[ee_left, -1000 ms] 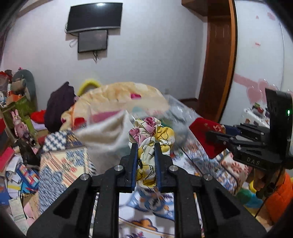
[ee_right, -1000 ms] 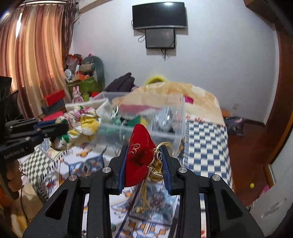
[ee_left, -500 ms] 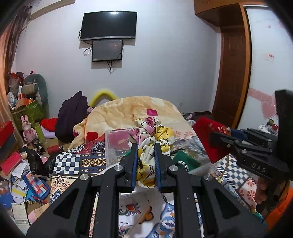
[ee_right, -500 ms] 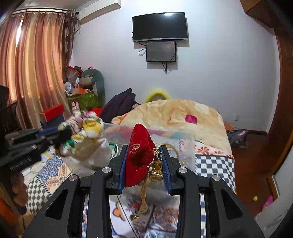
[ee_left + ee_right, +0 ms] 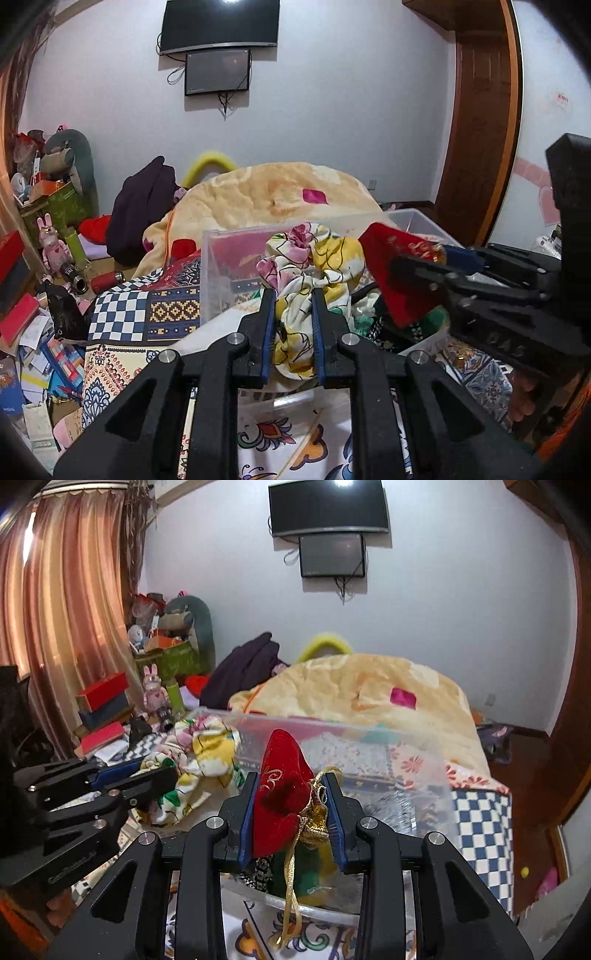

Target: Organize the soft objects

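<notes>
Left tool point(image 5: 293, 332) pinches a crumpled floral cloth point(image 5: 310, 266), yellow, pink and white; right tool point(image 5: 290, 818) grips a red velvet pouch point(image 5: 280, 786) with gold cord, above a clear plastic bin point(image 5: 388, 760).

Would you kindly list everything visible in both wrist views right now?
floral cloth: one, white, yellow and pink, clamped in left gripper.
red pouch: one, red with gold cord, clamped in right gripper.
clear bin: one, transparent, on bed beneath both grippers.
blanket: one, peach, heaped behind bin.
screens: two, black, on wall.
curtain: one, pinkish, left.
left gripper: one, black, blue pads.
right gripper: one, black, blue pads.
</notes>
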A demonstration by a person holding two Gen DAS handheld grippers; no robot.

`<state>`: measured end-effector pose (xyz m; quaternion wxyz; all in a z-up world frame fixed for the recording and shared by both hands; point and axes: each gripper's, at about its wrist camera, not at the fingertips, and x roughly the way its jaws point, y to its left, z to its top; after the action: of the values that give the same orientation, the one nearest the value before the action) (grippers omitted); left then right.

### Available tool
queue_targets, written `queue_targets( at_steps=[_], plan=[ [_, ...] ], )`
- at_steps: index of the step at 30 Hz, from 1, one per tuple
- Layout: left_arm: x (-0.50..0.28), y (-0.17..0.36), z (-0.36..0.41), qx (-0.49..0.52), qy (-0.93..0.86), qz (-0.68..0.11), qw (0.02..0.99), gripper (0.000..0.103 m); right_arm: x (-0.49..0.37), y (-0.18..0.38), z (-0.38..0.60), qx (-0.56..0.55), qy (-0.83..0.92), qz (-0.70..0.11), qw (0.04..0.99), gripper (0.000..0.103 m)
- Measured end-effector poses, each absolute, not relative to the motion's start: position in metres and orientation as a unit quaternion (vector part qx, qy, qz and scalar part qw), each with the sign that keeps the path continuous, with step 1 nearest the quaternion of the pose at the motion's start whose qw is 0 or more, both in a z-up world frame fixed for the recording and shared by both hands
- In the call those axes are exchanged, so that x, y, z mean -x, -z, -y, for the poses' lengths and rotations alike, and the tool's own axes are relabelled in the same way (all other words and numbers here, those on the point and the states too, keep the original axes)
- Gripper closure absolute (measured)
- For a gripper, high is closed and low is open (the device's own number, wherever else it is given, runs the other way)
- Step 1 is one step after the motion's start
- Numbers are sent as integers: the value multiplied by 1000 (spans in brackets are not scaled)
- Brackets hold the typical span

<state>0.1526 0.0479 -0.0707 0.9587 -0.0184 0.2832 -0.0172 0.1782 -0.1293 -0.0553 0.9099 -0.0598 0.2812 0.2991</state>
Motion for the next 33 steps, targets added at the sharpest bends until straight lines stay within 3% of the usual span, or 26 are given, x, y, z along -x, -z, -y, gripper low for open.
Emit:
queue_targets(
  at_steps=[7, 14, 16, 25, 29, 33],
  plan=[
    [-155, 78, -45, 13, 19, -298, 954, 80, -178, 67, 119, 91, -294, -300, 903, 70],
    [-142, 71, -48, 18, 20, -287, 957, 53, -176, 57, 125, 94, -291, -293, 906, 52],
    [-134, 66, -48, 20, 20, -276, 961, 49, -172, 52, 131, 89, -292, -287, 908, 50],
    [-90, 27, -48, 26, 23, -206, 978, 47, -148, 18, 153, 59, -301, -239, 921, 50],
    [-70, 8, -45, 26, 25, -171, 985, 36, -128, -2, 164, 50, -303, -201, 930, 49],
    [-50, -8, -40, 25, 29, -140, 989, 24, -108, -15, 177, 36, -306, -168, 937, 38]
  ],
)
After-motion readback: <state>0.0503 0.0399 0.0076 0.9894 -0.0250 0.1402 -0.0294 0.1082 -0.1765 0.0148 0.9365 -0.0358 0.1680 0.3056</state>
